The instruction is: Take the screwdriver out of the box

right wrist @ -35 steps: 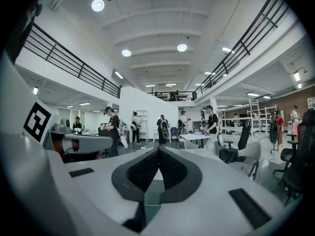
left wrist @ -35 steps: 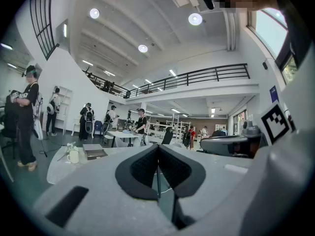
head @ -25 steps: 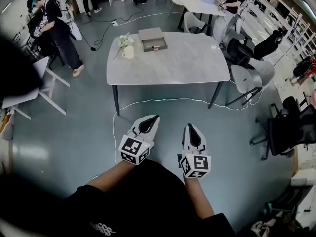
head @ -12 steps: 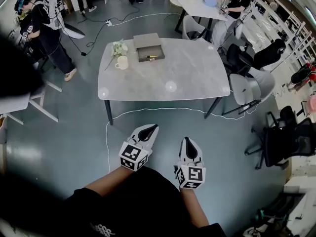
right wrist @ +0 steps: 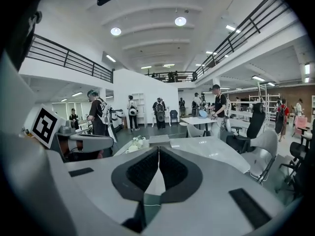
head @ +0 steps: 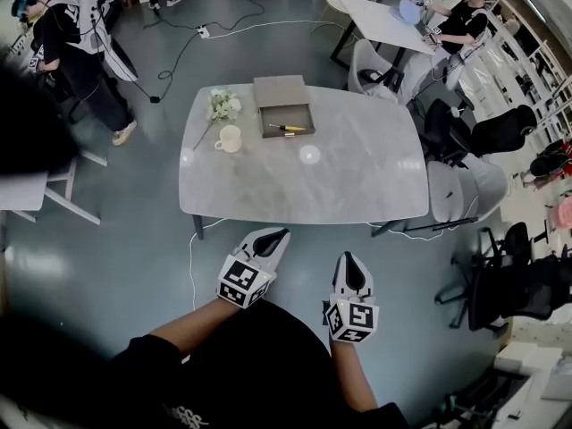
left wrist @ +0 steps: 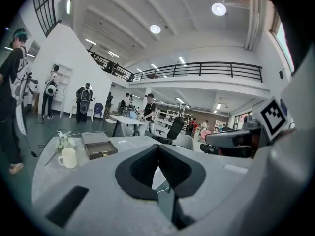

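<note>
An open grey box (head: 284, 105) stands at the far side of the grey table (head: 313, 186). A yellow-handled screwdriver (head: 290, 129) lies in its tray. Both grippers hang over the floor just short of the table's near edge, well away from the box. My left gripper (head: 275, 235) is shut with nothing in it, and my right gripper (head: 349, 259) is shut and empty too. In the left gripper view the box (left wrist: 100, 146) and screwdriver (left wrist: 101, 152) show beyond the shut jaws (left wrist: 158, 146). The right gripper view shows the box (right wrist: 159, 140) straight past its jaws (right wrist: 158, 149).
A cream mug (head: 230, 138) and a small bunch of flowers (head: 221, 105) stand left of the box. A white cable (head: 192, 266) lies on the floor by the table. Grey chairs (head: 465, 186) stand at the table's right. People stand at the back left and sit at a far table.
The table and box have come closer and lower in the head view. Both grippers have moved forward together, staying shut, and now sit near the table's front edge.
</note>
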`<state>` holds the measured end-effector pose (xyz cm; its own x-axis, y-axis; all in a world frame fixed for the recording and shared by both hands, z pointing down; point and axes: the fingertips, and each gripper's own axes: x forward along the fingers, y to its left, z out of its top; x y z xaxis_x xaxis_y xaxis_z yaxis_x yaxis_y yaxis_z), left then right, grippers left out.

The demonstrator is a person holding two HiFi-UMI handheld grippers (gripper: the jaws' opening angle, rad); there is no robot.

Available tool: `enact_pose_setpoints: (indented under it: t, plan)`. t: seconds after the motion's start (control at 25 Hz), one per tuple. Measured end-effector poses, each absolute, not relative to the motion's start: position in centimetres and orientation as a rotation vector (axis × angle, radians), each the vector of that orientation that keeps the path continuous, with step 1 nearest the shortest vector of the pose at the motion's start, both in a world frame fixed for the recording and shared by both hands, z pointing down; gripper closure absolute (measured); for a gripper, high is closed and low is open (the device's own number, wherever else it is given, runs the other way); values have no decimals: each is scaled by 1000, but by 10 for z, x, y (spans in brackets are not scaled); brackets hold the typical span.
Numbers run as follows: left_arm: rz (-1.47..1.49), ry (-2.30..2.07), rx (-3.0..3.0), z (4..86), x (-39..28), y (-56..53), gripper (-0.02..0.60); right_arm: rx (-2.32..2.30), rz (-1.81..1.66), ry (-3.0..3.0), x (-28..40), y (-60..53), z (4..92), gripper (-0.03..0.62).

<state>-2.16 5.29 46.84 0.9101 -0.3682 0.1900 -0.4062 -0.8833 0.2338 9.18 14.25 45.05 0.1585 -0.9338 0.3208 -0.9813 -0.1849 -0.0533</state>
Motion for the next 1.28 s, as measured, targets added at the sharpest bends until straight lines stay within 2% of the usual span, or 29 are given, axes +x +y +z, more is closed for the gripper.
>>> enact_pose_setpoints:
  t: [0.28,0.8,1.28]
  plan:
    - [205,-538,2817,473,-20,-42,565,2280,424,-1856,91,51,448,582]
    - [198,-646,2781,497,-15,-130,565,2204,432,-1905,96,-36,465,582]
    - [397,-726,2800,539,48,-250,565,2183,488,-1989,170,-149,493,582]
